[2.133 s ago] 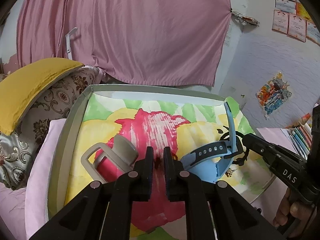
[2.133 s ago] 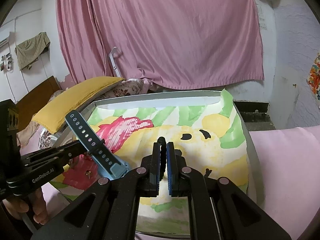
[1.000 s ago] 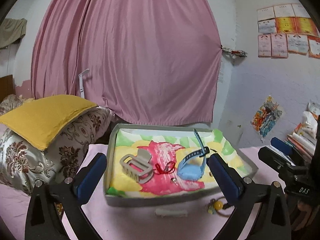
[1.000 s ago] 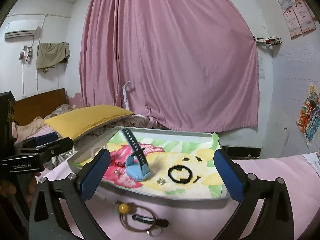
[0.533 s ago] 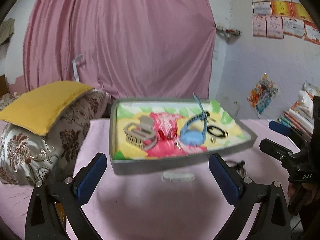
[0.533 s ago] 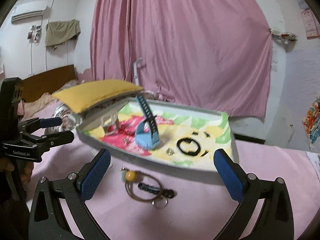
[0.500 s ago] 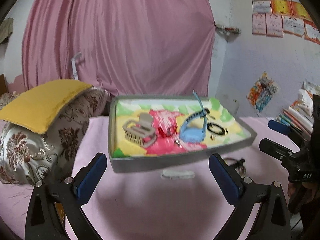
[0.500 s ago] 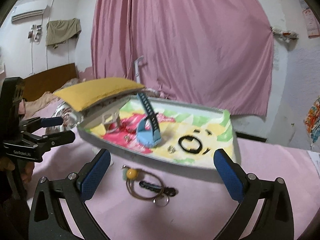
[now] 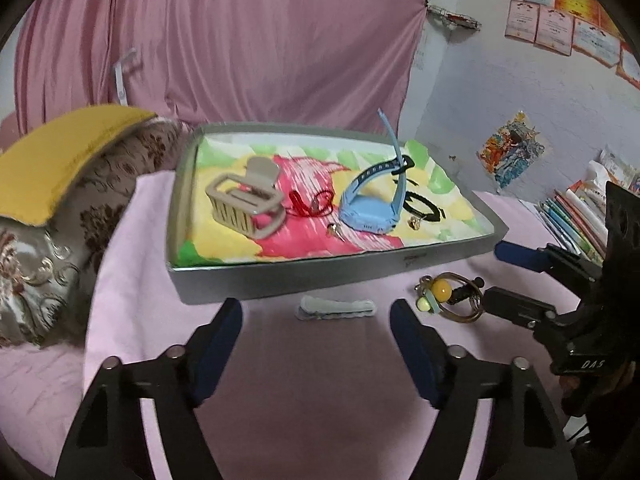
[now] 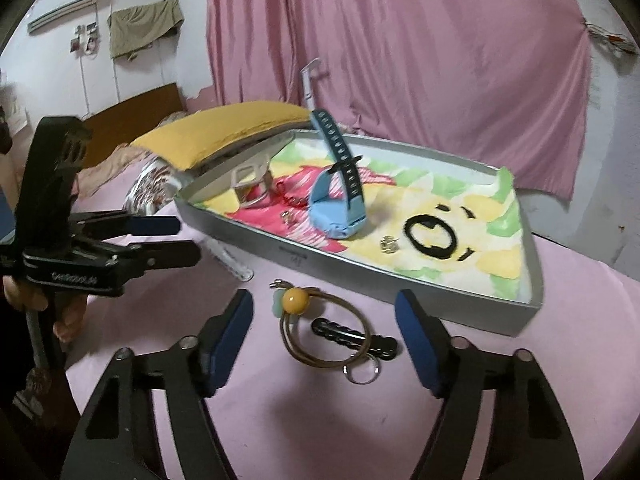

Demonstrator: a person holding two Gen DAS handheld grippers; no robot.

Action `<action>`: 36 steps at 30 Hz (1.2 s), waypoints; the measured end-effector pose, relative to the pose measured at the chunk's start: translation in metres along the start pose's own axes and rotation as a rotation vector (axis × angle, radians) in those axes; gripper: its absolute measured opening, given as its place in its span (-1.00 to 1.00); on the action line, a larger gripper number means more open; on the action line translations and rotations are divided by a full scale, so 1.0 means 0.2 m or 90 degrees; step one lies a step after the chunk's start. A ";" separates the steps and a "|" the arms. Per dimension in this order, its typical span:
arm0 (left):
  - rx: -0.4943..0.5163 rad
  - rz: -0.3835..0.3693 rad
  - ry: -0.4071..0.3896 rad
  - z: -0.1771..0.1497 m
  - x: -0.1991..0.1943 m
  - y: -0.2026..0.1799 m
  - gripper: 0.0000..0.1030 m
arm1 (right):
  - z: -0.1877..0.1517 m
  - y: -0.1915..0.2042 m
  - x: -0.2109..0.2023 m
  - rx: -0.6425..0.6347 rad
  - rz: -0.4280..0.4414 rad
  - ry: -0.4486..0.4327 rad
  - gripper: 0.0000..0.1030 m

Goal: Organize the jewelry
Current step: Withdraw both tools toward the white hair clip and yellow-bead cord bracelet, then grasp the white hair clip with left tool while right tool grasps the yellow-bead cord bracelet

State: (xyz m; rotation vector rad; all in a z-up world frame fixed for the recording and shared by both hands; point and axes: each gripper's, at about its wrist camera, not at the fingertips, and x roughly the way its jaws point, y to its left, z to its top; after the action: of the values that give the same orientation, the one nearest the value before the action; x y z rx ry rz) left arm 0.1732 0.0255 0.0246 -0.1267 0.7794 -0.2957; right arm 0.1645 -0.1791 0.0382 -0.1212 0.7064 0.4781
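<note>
Both tools hang over the pink cloth (image 9: 320,380) in front of the grey tray (image 9: 320,276), and each has just been drawing its jaws inward. The left gripper (image 9: 316,332) has its blue pads still spread apart with nothing pinched between them; a small pale hair clip (image 9: 336,307) lies on the cloth just past the gap, at twelve o'clock from the fingertips. The right gripper (image 10: 324,320) is likewise spread and empty-handed, its jaws standing either side of a thin bangle (image 10: 324,336) with a yellow bead (image 10: 295,300), which lies over a black hair clip (image 10: 352,338) (a small metal ring sits at the bangle's six o'clock edge). Inside the tray, on its painted paper lining, a beige claw clip (image 9: 246,204) rests at nine o'clock, a red cord (image 9: 306,204) beside it near the centre, and a blue watch (image 9: 374,212) with one strap standing upright just right of centre. Small metal earrings (image 9: 334,231) lie near the watch. A yellow cushion (image 9: 52,164) sits at about ten o'clock from the tray.
</note>
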 end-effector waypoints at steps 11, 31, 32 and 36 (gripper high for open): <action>-0.036 -0.017 0.050 0.03 0.10 0.04 -0.22 | 0.03 0.04 0.10 -0.025 0.033 0.054 -0.23; -0.018 -0.021 0.071 0.06 0.16 0.02 -0.58 | 0.06 0.06 0.22 -0.035 0.052 0.111 -0.47; -0.019 -0.023 0.070 0.06 0.16 0.02 -0.62 | 0.06 0.06 0.23 -0.033 0.055 0.114 -0.53; -0.014 -0.024 0.060 0.05 0.14 0.00 -0.79 | 0.06 0.05 0.24 -0.030 0.057 0.115 -0.57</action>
State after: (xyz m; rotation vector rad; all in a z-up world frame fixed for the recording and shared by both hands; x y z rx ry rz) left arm 0.1985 0.0167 0.0136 -0.1492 0.8750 -0.3311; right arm 0.1989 -0.1483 0.0174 -0.1795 0.8812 0.5747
